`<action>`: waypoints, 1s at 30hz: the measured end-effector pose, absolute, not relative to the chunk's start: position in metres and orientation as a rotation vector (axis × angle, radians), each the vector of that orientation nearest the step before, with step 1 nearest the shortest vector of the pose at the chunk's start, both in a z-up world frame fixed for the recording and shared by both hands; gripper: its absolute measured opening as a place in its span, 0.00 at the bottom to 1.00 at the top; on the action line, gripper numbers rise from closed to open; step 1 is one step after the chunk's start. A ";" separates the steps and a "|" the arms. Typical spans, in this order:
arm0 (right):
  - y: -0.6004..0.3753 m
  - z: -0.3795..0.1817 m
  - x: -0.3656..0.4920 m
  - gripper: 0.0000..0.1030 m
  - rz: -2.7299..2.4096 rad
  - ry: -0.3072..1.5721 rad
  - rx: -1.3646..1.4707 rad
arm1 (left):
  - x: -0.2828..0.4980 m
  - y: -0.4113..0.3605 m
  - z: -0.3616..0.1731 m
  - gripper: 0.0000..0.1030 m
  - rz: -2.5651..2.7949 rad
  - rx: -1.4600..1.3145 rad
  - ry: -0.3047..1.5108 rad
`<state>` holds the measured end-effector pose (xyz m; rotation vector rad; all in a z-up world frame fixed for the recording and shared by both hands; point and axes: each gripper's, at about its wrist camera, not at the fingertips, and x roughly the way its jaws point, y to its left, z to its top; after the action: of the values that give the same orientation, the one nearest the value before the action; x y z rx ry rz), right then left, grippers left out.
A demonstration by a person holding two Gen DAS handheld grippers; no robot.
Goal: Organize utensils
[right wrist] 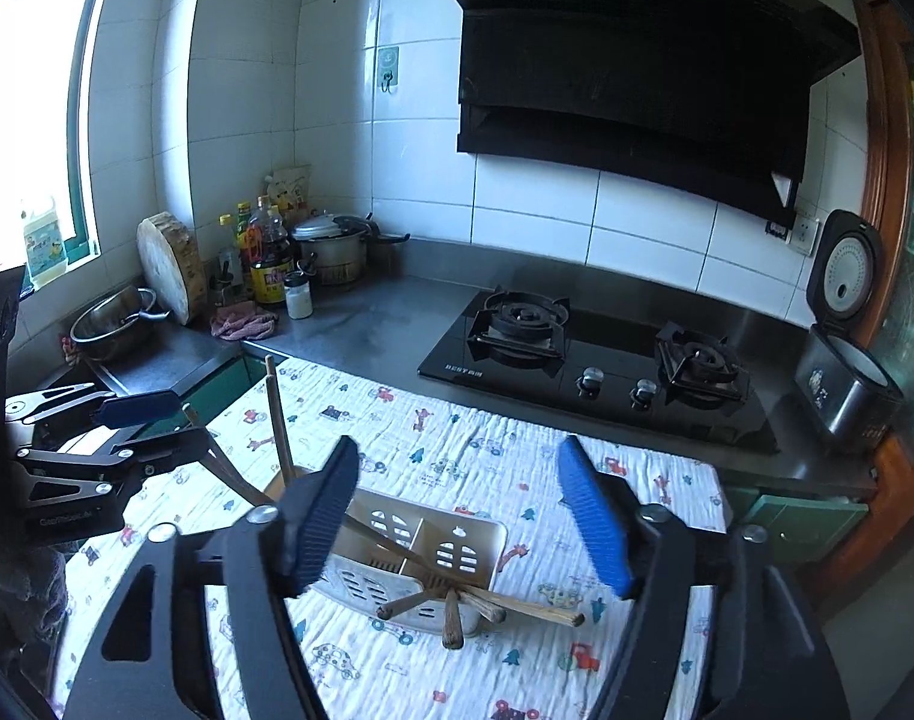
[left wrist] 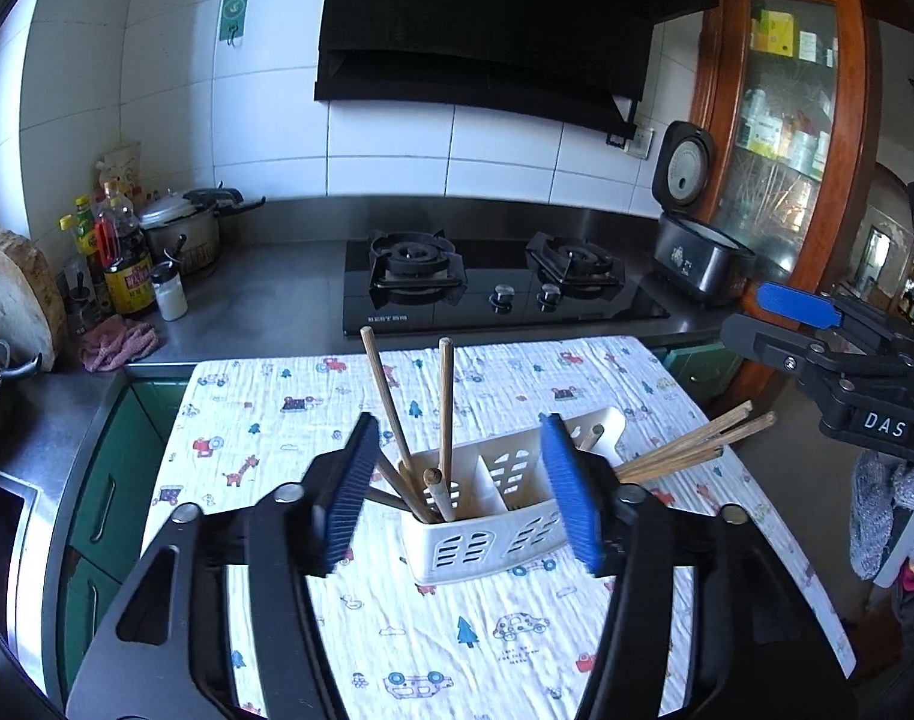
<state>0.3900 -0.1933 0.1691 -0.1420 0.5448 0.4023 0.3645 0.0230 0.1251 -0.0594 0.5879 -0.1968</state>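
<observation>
White caddy (left wrist: 487, 534) with chopsticks (left wrist: 444, 414) | between left gripper (left wrist: 460, 492) blades | untouched

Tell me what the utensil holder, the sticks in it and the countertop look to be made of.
Utensil holder: likely moulded plastic, white, smooth, with clean cut-out slots. Chopsticks: apparently wood or bamboo, matte brown with a grainy look. Countertop: seemingly stainless steel, grey, dull brushed sheen with soft reflections.

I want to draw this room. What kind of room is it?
A home kitchen, most likely. There is a gas stove with a black hood above it, a rice cooker standing open, and sauce bottles on the counter.
</observation>
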 end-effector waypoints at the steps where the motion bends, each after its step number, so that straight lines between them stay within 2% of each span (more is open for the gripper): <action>1: -0.196 0.171 0.387 0.73 0.399 0.539 -0.139 | 0.360 0.024 0.127 0.66 -0.189 -0.058 0.578; 3: -0.199 0.176 0.378 0.80 0.395 0.526 -0.135 | 0.349 0.026 0.131 0.71 -0.185 -0.060 0.556; 5: -0.202 0.179 0.368 0.85 0.388 0.508 -0.137 | 0.337 0.028 0.134 0.80 -0.171 -0.061 0.533; 10: -0.209 0.183 0.340 0.90 0.368 0.471 -0.136 | 0.309 0.027 0.138 0.93 -0.130 -0.036 0.496; 30: -0.212 0.149 0.235 0.93 0.366 0.449 -0.125 | 0.211 0.029 0.116 0.95 -0.096 -0.067 0.468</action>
<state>0.2355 -0.2118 0.1486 -0.1253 0.4488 0.3661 0.2114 0.0291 0.1160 -0.0671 0.4676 -0.0956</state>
